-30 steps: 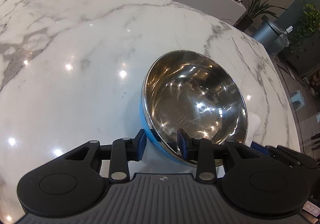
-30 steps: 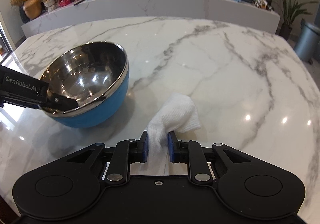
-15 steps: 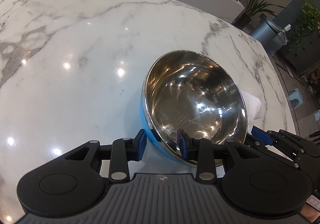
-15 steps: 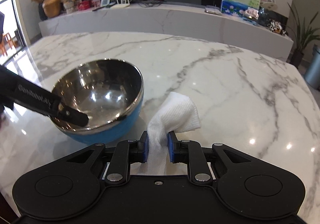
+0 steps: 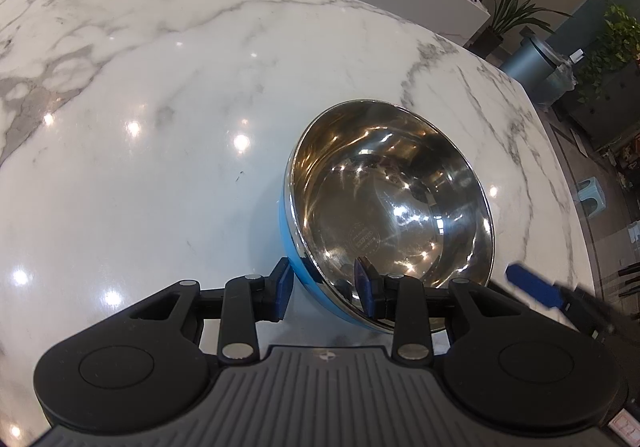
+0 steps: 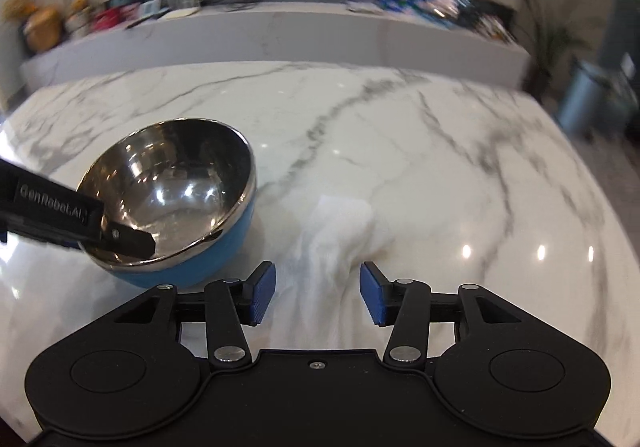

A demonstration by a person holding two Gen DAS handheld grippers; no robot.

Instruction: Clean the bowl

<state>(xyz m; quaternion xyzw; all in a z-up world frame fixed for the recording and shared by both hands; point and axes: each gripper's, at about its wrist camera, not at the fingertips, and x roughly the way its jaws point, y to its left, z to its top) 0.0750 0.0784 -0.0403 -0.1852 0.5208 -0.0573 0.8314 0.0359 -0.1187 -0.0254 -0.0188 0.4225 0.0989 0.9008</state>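
Left tool (image 5: 322,289) on bowl (image 5: 392,199) rim — cloth (image 6: 332,247) btwn right tool's (image 6: 318,293) opening jaws

I've got a glossy white marble table (image 6: 400,135) with grey veins; on it sit a tilted blue steel bowl (image 6: 176,183) and, just beside it, a white cloth (image 6: 340,231).

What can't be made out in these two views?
- White cloth: smeared by blur in the right wrist view; out of the left wrist view.
- Bowl stamp: too small to read.
- Bowl's near rim: hidden behind the left gripper, left wrist view.
- Counter items: blurred, right wrist view.
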